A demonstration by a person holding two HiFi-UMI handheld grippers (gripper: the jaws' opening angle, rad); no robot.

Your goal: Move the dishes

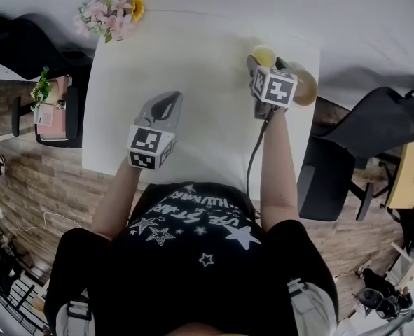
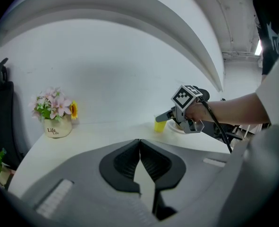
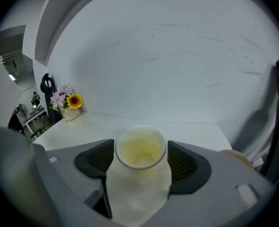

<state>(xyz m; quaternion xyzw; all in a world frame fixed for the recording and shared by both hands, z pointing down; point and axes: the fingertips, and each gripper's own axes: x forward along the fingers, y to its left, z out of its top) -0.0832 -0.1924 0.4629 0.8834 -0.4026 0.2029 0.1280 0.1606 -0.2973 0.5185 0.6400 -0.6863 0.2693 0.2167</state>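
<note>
The yellow cup [image 3: 140,148] is standing at the far right of the white table [image 1: 192,68], close to its far edge, and the right gripper [image 3: 140,163] is reaching around it from the near side. In the right gripper view the jaws are standing wide, with the cup's round rim filling the whole gap between them; the dark ribbed pads [image 3: 99,161] are sitting against the cup on either side and appear to be gripping it, its open mouth facing up toward the camera. In the left gripper view the cup's base seems to be resting on the tabletop, though that is too small to tell for sure. Just to the right of the cup and the right gripper, a tan plate [image 1: 306,86] is lying at the table's right edge. The left gripper [image 2: 139,148] is hanging over the table's near left part, well apart from the cup; its jaws are pressing together at the tips, with nothing between them. At the far left corner a pot of pink flowers and a sunflower [image 1: 112,12] is standing. A black chair [image 1: 375,124] is sitting beside the table on the right.
</note>
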